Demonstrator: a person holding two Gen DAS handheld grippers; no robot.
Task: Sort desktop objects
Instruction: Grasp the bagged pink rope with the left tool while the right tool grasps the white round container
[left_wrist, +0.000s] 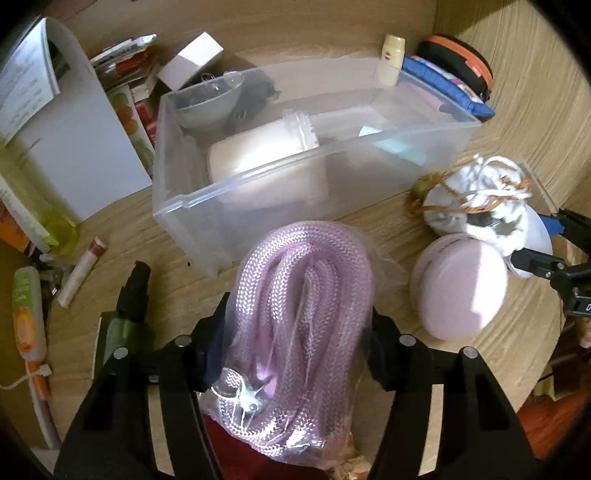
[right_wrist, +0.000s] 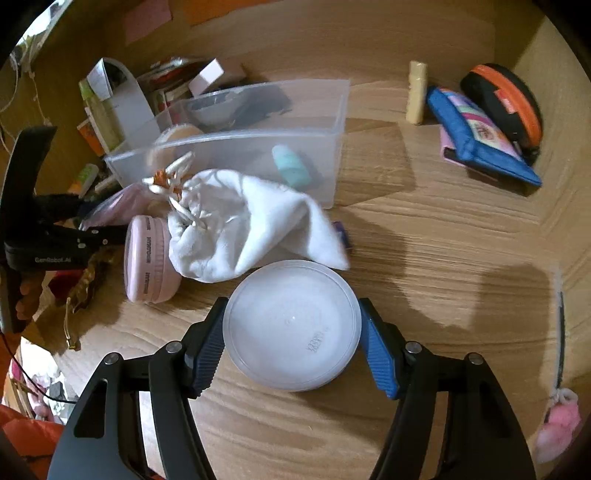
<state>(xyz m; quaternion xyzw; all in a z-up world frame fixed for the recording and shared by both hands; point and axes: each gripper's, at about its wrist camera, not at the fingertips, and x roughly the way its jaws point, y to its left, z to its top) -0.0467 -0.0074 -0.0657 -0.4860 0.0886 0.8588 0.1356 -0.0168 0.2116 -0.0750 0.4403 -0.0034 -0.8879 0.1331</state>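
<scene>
The left gripper (left_wrist: 297, 325) is squeezed tight on the clear bag of pink woven rope (left_wrist: 299, 302), just in front of the see-through plastic bin (left_wrist: 192, 206). The right gripper (right_wrist: 291, 332) is clamped on the round white plastic lid (right_wrist: 291, 325), also in front of the bin. I think each should go over the bin wall, then let go gently

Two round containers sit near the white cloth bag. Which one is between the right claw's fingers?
The translucent white lidded tub, lying flat between the right claw fingers. The pink round case stands on edge, left of the cloth bag.
</scene>
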